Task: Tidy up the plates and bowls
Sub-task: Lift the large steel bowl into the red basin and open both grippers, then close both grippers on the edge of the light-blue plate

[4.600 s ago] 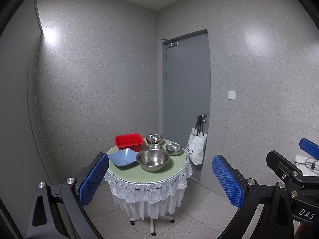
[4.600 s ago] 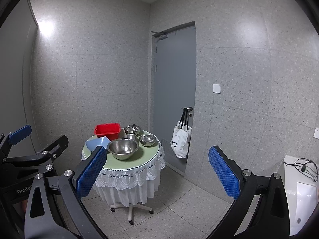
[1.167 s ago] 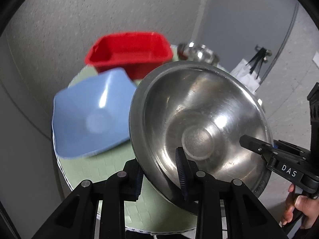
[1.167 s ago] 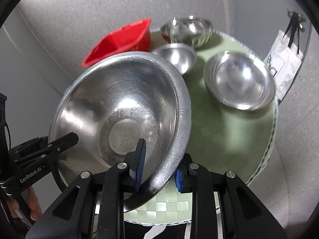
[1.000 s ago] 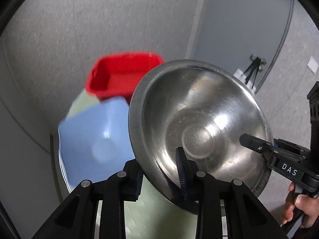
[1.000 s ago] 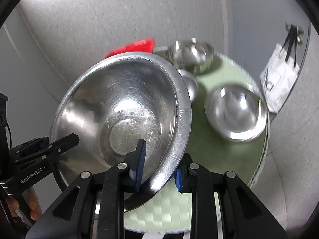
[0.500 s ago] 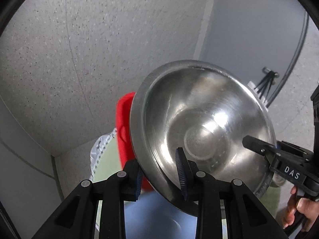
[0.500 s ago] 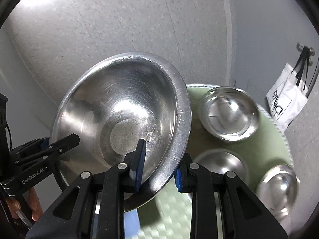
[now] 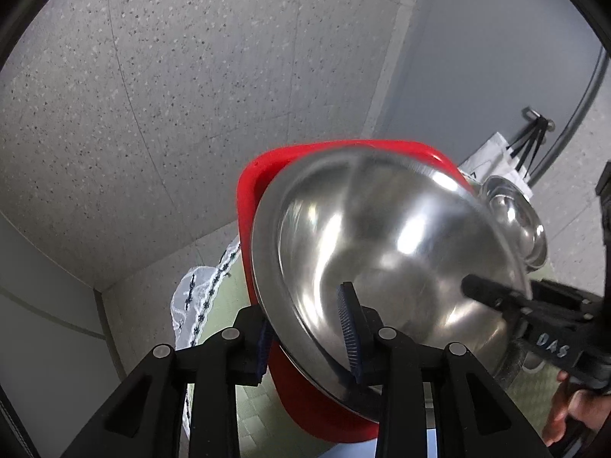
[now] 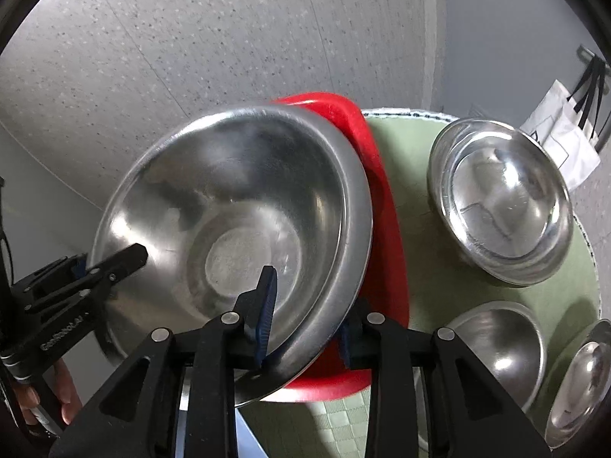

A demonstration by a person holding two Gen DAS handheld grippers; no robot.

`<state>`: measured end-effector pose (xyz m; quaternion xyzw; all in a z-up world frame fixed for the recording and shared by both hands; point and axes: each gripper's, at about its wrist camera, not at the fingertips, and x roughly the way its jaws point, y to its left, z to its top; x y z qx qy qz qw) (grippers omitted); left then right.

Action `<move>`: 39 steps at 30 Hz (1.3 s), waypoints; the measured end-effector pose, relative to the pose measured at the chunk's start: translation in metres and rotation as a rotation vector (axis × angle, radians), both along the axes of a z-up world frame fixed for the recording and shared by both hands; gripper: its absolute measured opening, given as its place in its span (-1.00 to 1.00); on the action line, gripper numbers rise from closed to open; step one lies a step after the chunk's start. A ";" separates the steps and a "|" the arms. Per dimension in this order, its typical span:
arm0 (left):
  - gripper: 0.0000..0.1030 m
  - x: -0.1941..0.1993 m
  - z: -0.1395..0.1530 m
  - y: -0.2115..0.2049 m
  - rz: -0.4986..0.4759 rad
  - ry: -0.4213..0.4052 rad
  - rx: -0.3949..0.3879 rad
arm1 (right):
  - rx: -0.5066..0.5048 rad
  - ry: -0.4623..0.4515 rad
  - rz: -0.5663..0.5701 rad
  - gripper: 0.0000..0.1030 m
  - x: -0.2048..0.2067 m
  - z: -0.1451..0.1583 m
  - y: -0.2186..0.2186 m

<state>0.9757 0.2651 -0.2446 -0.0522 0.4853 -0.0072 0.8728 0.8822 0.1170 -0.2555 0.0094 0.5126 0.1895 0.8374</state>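
your left tongs [image 9: 307,334] and right tongs [image 10: 305,322] are each clamped on the rim of the large steel bowl [image 10: 236,236], one on either side, holding it tilted over the red tub [image 10: 385,229] on the green counter [image 10: 431,267]. the bowl hides most of the tub, and whether it touches the tub is unclear. to the right of the tub on the counter sit a medium steel bowl [image 10: 500,198], a smaller one [image 10: 500,347] below it, and another [image 10: 580,378] at the edge.
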 end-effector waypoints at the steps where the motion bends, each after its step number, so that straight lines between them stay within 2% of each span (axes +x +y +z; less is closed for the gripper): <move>1: -0.42 0.002 -0.001 0.000 0.000 0.002 -0.002 | 0.000 0.005 -0.001 -0.39 0.001 -0.002 0.002; 3: -0.41 0.005 -0.007 -0.002 -0.005 -0.004 0.013 | 0.009 0.017 -0.008 -0.34 0.003 -0.008 0.002; 5: -0.38 0.006 0.000 -0.002 -0.006 -0.009 0.018 | 0.012 0.003 -0.009 -0.30 0.002 -0.009 0.002; 7: -0.32 0.003 0.002 -0.008 -0.002 -0.009 0.005 | 0.016 0.008 0.003 -0.17 0.000 -0.010 0.002; 8: -0.31 0.003 0.005 -0.010 -0.002 -0.010 0.001 | 0.016 0.004 0.003 -0.04 -0.002 -0.008 0.002; 9: -0.23 0.002 0.006 -0.011 -0.002 -0.011 0.000 | 0.021 -0.001 0.000 0.12 -0.004 -0.006 0.000; 11: -0.06 -0.005 0.011 -0.012 0.008 -0.024 0.002 | 0.031 -0.005 0.009 0.15 -0.007 -0.003 0.002; 13: 0.33 -0.012 0.017 -0.010 0.035 -0.041 0.010 | 0.038 -0.013 0.014 0.17 -0.008 0.003 0.003; 16: 0.43 -0.032 0.027 -0.007 0.069 -0.089 0.010 | 0.056 -0.035 0.010 0.33 -0.020 0.013 -0.006; 19: 0.45 -0.054 0.031 -0.005 0.099 -0.105 0.023 | 0.057 -0.079 0.019 0.36 -0.038 0.025 -0.016; 23: 0.53 -0.104 0.030 -0.005 0.161 -0.135 0.040 | 0.041 -0.146 0.026 0.39 -0.069 0.034 -0.030; 28: 0.61 -0.163 0.023 -0.012 0.257 -0.149 0.056 | -0.001 -0.207 0.093 0.40 -0.113 0.029 -0.040; 33: 0.61 -0.210 -0.003 -0.023 0.338 -0.109 0.052 | -0.021 -0.179 0.179 0.40 -0.146 -0.002 -0.040; 39: 0.60 -0.236 -0.032 -0.045 0.361 -0.042 0.023 | -0.018 -0.082 0.209 0.40 -0.162 -0.047 -0.041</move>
